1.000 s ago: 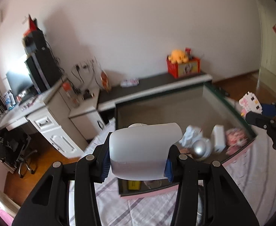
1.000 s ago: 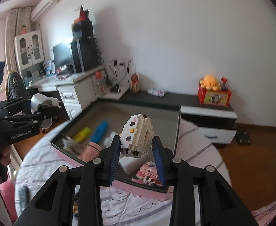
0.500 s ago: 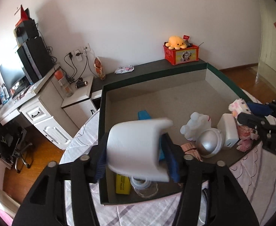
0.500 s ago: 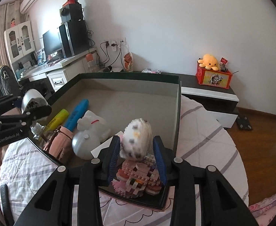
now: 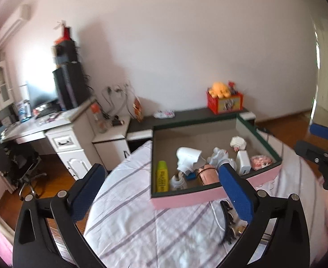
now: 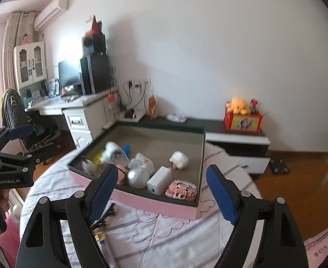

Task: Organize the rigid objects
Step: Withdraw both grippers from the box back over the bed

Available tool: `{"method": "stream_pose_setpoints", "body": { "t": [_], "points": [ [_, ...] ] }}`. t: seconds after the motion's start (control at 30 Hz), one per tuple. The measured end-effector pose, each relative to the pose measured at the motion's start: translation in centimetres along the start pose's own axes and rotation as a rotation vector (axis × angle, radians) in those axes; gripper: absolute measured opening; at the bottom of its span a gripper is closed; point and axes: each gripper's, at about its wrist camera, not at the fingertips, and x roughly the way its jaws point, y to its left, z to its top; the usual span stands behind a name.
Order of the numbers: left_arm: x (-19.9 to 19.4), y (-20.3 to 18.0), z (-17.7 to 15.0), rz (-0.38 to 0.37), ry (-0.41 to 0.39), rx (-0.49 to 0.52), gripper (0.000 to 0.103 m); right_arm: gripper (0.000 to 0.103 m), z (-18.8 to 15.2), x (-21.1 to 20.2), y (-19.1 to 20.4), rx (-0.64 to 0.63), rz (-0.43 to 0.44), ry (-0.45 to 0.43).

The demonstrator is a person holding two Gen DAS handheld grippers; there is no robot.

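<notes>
- While both tools hang above the striped cloth on the worktop point(image 5: 141, 223), the left tool point(image 5: 161, 192) gapes wide, its jaws having just been opening, nothing between them.
- Right tool point(image 6: 161, 192) likewise stands spread apart and empty, jaws just opened.
- White cup point(image 5: 188, 158) lies tipped inside the pink-fronted box point(image 5: 186, 198), near the yellow tube point(image 5: 162, 176).
- White brick figure point(image 6: 179, 158) rests on the box floor, apart from the pink brick piece point(image 6: 183, 189) and the white charger point(image 6: 159, 179).
- Silver ball point(image 6: 138, 177) sits just beside the charger.
</notes>
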Motion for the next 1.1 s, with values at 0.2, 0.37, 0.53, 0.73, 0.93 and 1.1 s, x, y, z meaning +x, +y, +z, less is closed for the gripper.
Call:
{"method": "stream_pose_setpoints", "body": {
  "t": [0.2,0.37,0.53,0.73,0.93,1.1],
  "points": [
    [-8.1,1.6,-1.3,0.06,-0.105,-0.056,0.103,0.103,-0.1,-7.3,3.0,-0.025,-0.044,-0.11],
    [-13.3,2.5,-2.8,0.154,-0.166,-0.098,0.103,0.103,-0.9,-11.9,5.6,-0.057,-0.045,-0.163],
    [-16.7,2.6,-3.8,0.131,-0.188,-0.093,0.103,0.103,-1.9,-15.6,7.6,-0.071,-0.06,-0.199],
    [-19.6,2.1,-4.5,0.118,-0.223,-0.073,0.103,0.103,-2.9,-18.3,8.8,-0.069,-0.072,-0.205],
    [-21.1,1.6,-4.9,0.09,-0.236,-0.063,0.103,0.103,-3.5,-20.0,9.5,-0.078,-0.086,-0.207],
    [-21.3,0.8,-5.0,0.071,-0.236,-0.043,0.103,0.103,-3.7,-20.8,9.6,-0.08,-0.097,-0.214]
  ]
}}
